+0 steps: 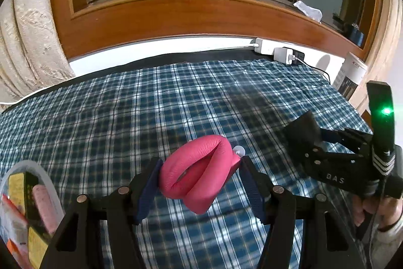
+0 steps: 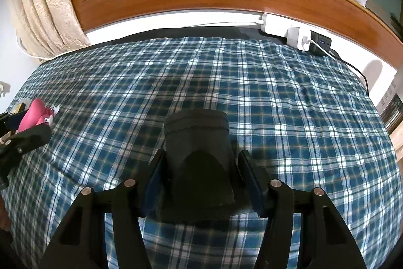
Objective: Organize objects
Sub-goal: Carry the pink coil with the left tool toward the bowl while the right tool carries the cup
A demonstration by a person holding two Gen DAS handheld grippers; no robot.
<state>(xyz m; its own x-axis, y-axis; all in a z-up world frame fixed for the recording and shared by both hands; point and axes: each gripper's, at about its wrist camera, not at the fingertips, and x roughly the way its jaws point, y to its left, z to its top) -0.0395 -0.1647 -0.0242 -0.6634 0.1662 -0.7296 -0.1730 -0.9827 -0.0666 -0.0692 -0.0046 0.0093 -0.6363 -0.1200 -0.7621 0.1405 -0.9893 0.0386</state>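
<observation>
A folded pink leather pouch (image 1: 201, 175) with a small white clasp is squeezed between the fingers of my left gripper (image 1: 200, 168), held above the plaid cloth (image 1: 141, 102). My right gripper (image 2: 200, 168) is shut on a black cup-like case (image 2: 199, 155); from the left wrist view it shows at the right (image 1: 312, 143), with a hand behind it. At the far left of the right wrist view, the pink pouch (image 2: 34, 115) and left gripper appear small.
A clear plastic container (image 1: 27, 213) with several small items sits at lower left. A white power strip (image 1: 272, 49) with chargers and a cable lies along the far edge under a wooden window frame. A white canister (image 1: 352, 72) stands far right. A curtain (image 1: 27, 42) hangs at left.
</observation>
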